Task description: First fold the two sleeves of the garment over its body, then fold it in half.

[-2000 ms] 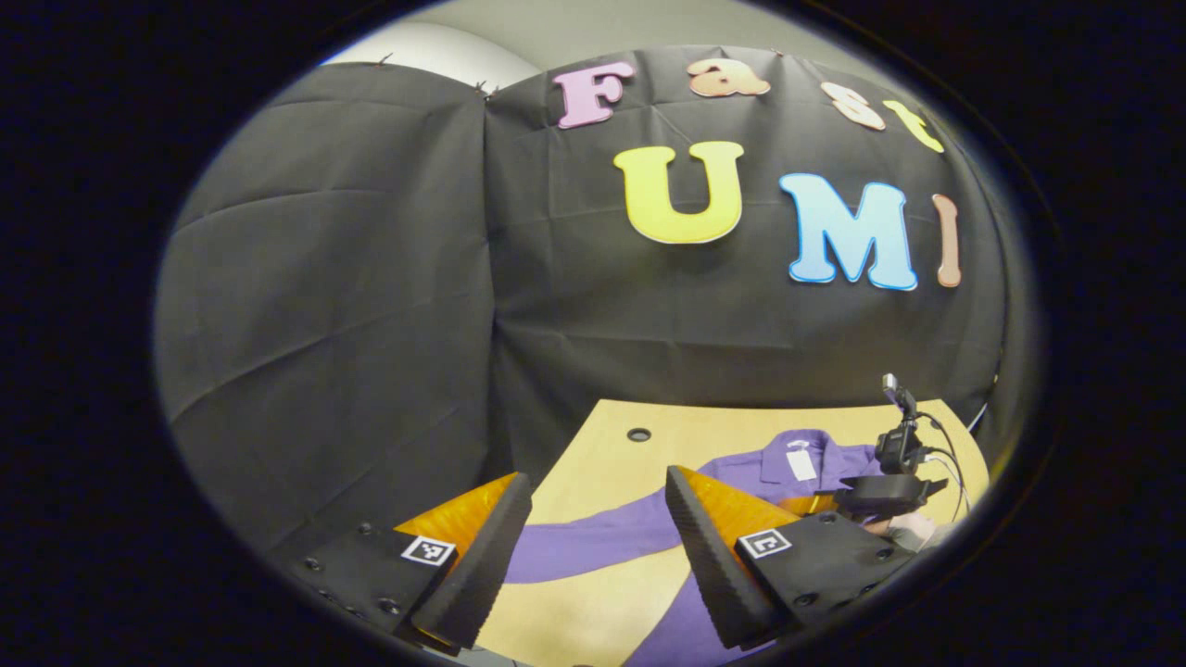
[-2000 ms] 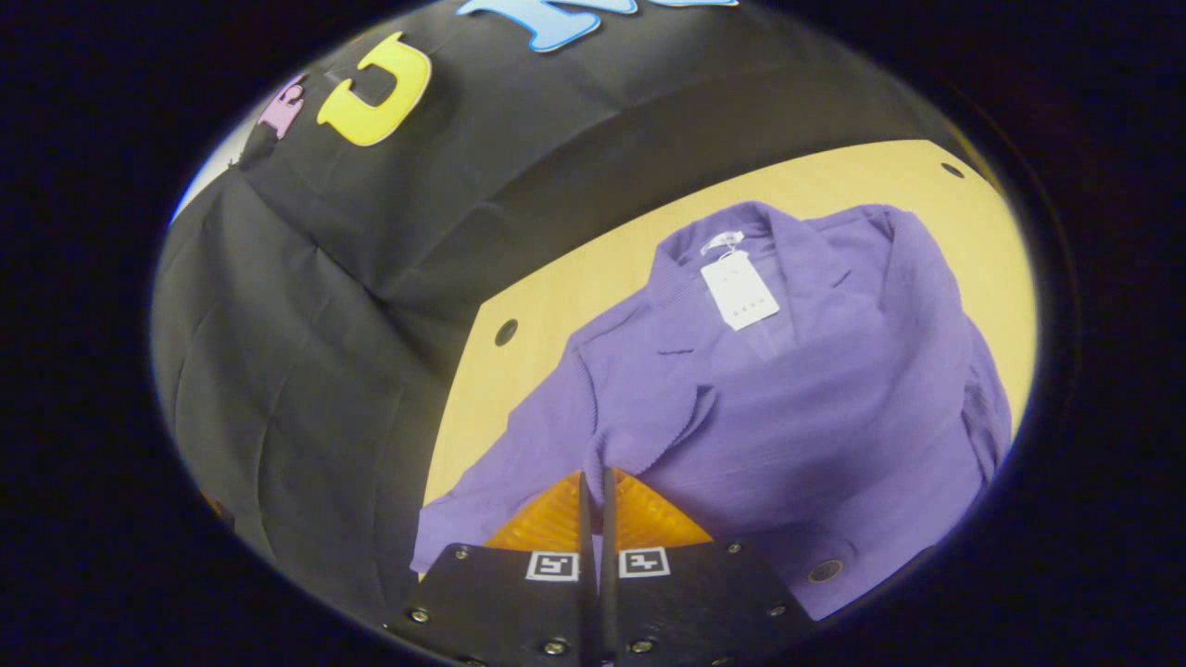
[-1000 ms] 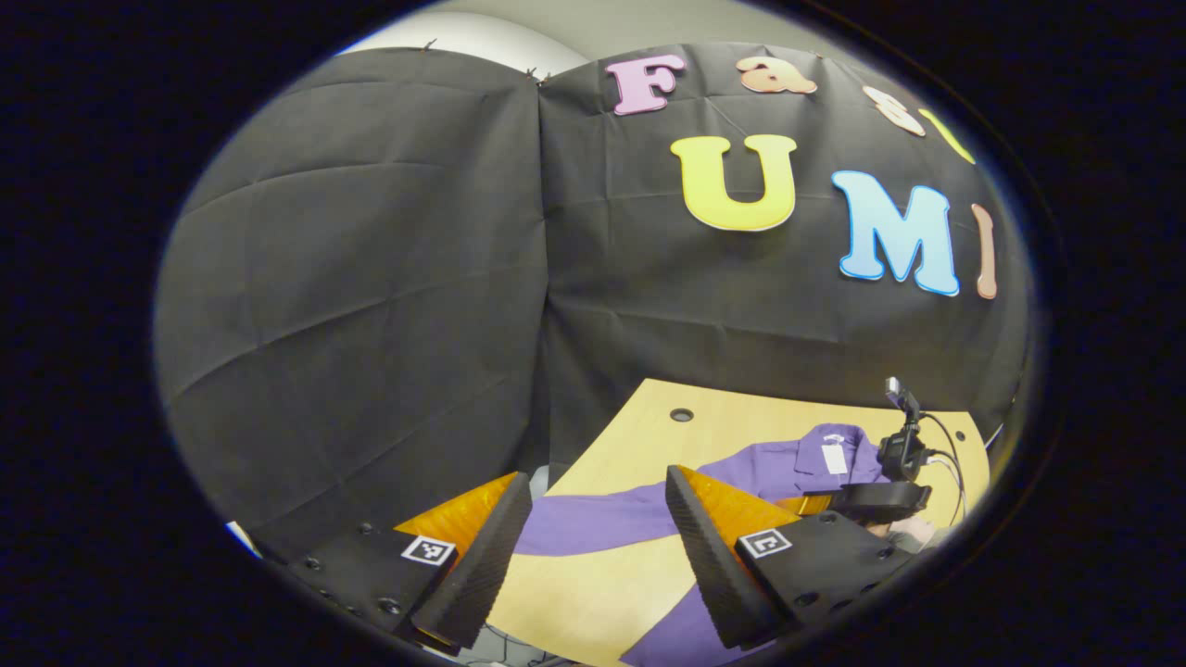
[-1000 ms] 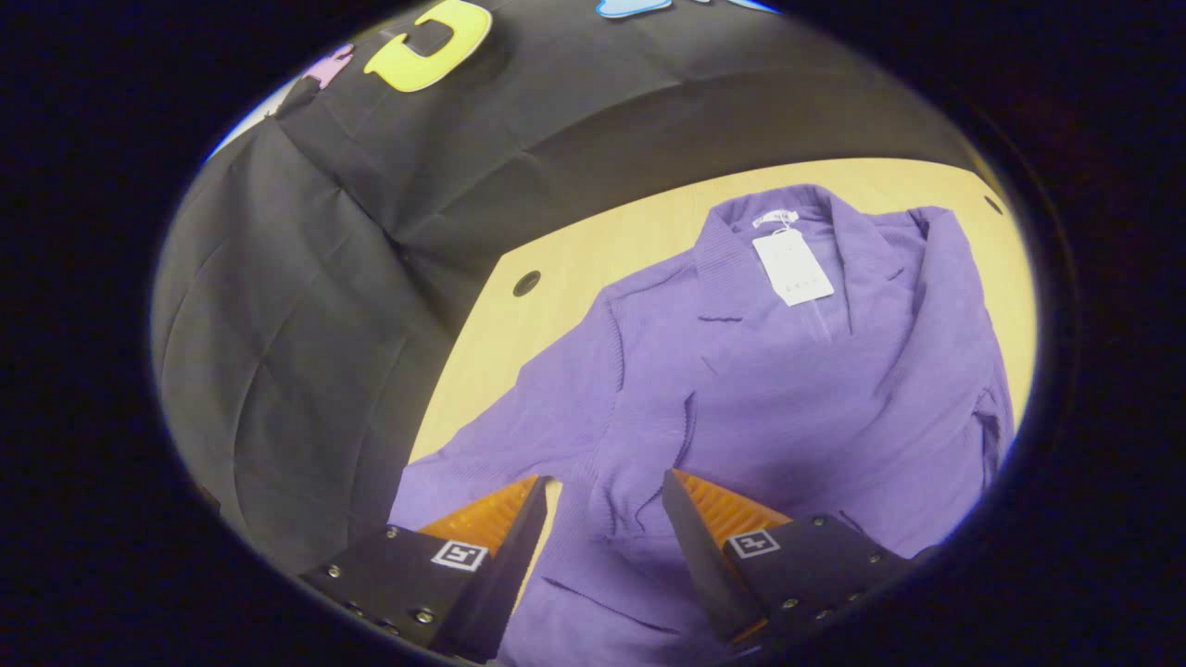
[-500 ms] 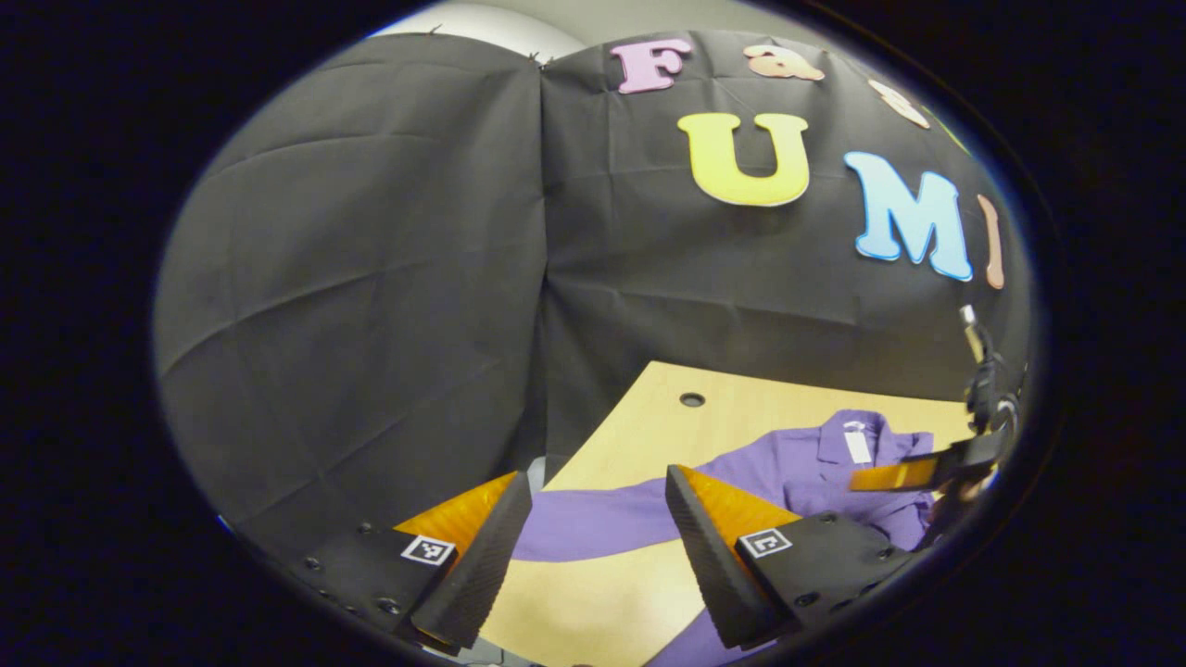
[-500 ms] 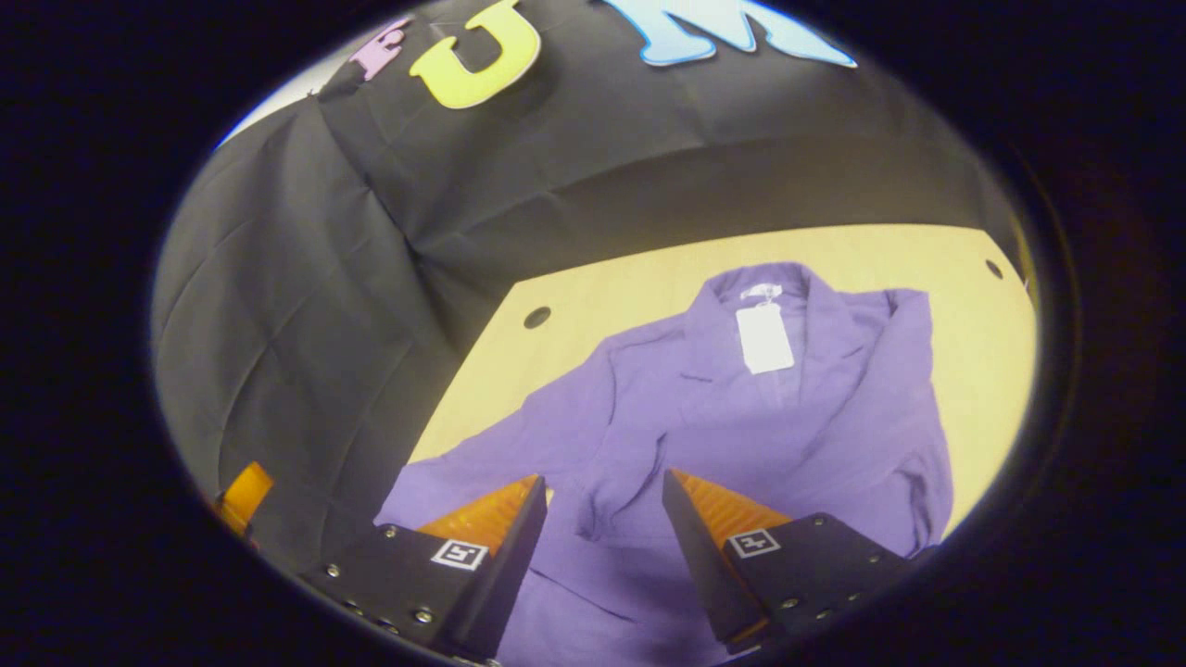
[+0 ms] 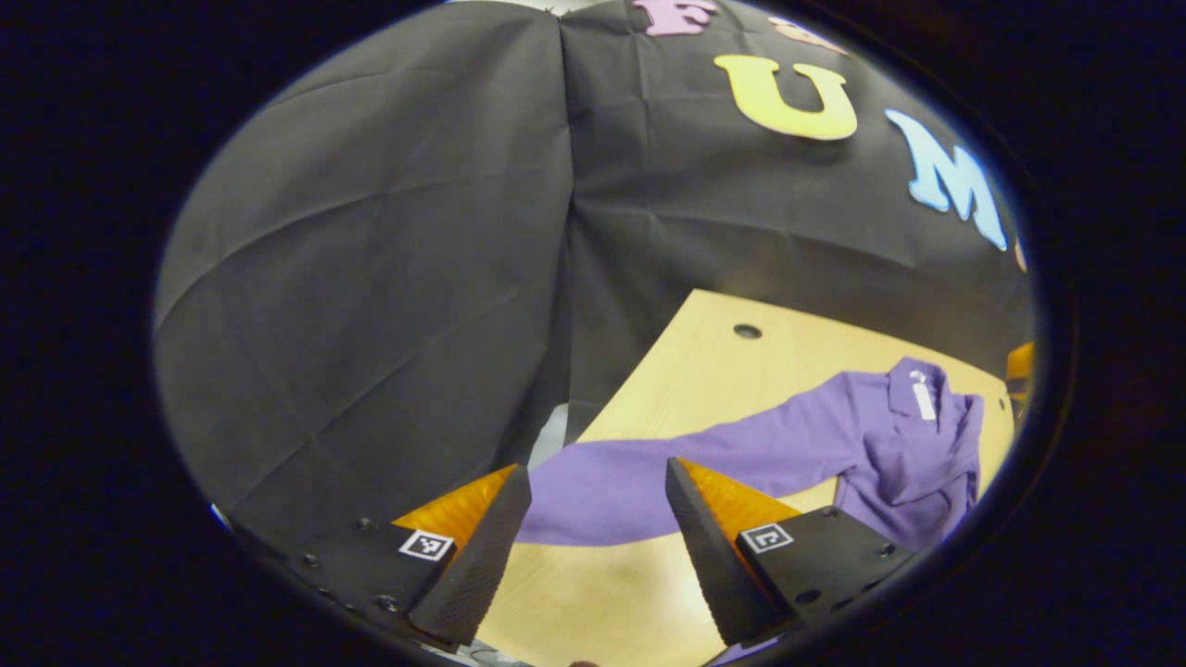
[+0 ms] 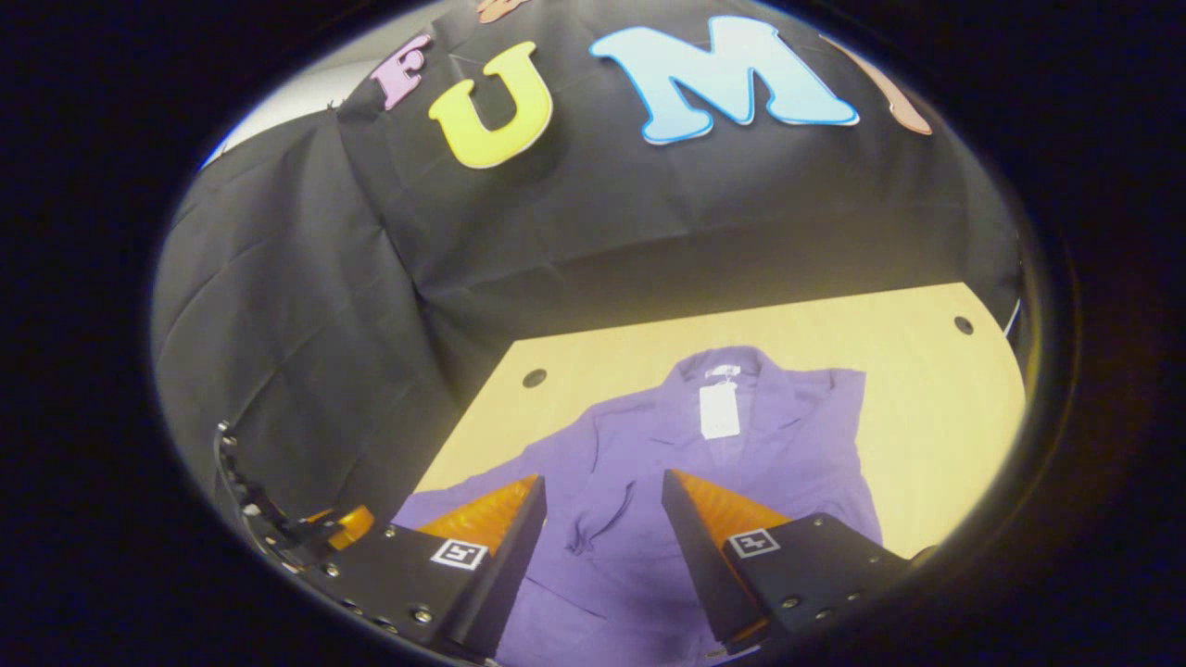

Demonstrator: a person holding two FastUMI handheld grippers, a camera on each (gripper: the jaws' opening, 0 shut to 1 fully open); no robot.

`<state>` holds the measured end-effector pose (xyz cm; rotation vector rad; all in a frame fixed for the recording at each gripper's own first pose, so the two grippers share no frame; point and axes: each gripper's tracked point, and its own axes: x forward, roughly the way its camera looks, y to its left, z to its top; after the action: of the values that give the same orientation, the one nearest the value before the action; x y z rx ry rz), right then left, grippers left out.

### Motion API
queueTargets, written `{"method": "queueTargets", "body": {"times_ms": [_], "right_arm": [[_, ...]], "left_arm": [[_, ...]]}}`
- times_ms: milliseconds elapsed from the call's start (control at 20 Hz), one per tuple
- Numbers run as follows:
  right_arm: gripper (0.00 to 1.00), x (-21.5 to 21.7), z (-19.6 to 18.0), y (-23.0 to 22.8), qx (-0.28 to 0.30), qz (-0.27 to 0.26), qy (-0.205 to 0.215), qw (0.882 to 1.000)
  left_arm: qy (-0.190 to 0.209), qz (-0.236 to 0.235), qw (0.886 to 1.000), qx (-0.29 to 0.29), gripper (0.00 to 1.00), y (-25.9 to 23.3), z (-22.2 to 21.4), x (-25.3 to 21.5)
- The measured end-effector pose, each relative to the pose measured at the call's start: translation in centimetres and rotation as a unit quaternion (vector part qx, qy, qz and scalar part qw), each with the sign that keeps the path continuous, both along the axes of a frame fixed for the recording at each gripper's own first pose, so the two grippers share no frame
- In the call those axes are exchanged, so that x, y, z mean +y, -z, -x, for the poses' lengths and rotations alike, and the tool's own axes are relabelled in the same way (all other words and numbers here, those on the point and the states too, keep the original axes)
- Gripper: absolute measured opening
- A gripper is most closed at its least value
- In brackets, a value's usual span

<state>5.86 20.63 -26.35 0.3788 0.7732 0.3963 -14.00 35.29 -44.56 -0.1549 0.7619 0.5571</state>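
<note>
Lying flat on the table [image 8: 927,435] – purple garment [image 8: 769,454]; left claw [image 7: 593,547] and right claw [image 8: 602,556] both wide

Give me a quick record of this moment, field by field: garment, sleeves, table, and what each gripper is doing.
garment: purple jacket lying on the table, white tag at the collar
right sleeve: folded over the body
left sleeve: stretched out flat, not yet folded
table: light wood
left gripper: jaws open, empty, in front of the left sleeve
right gripper: jaws open, empty, over the jacket body
</note>
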Motion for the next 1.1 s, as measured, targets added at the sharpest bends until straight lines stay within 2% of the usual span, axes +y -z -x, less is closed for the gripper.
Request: {"method": "queueTargets", "body": {"times_ms": [50, 100, 150, 400, 600, 700, 750, 1100], "right_arm": [[0.79, -0.7, -0.1, -0.8, -0.008, 0.000, 0.006, 1.000], [0.79, -1.4, -0.2, -1.6, -0.017, 0.001, 0.013, 1.000], [0.79, -2.2, -0.4, -2.4, -0.025, 0.003, 0.020, 0.999], [0.79, -7.8, -0.1, -5.9, -0.057, 0.030, 0.057, 0.996], [0.79, -11.7, -0.1, -6.3, -0.062, 0.040, 0.094, 0.993], [0.79, -13.3, -0.2, -6.8, -0.065, 0.044, 0.109, 0.991], [0.79, -13.9, -0.1, -6.8, -0.067, 0.044, 0.117, 0.990], [0.79, -20.7, 0.5, -7.8, -0.074, 0.071, 0.174, 0.979]], "left_arm": [[-0.002, 0.006, 1.000, 0.007, 0.94, 1.0, 0.0, 0.2], [-0.005, 0.011, 1.000, 0.013, 0.99, 1.8, 0.3, 0.7], [-0.008, 0.015, 1.000, 0.020, 0.97, 2.6, 0.6, 1.0], [-0.018, 0.018, 0.998, 0.056, 0.98, 6.5, 1.0, 2.1], [-0.041, 0.025, 0.995, 0.087, 0.97, 9.6, 1.9, 3.1], [-0.045, 0.039, 0.993, 0.098, 0.95, 10.4, 2.3, 3.0], [-0.046, 0.049, 0.992, 0.108, 0.99, 11.0, 2.5, 2.6], [-0.047, 0.052, 0.993, 0.099, 0.94, 11.2, 1.6, 2.4]]}}
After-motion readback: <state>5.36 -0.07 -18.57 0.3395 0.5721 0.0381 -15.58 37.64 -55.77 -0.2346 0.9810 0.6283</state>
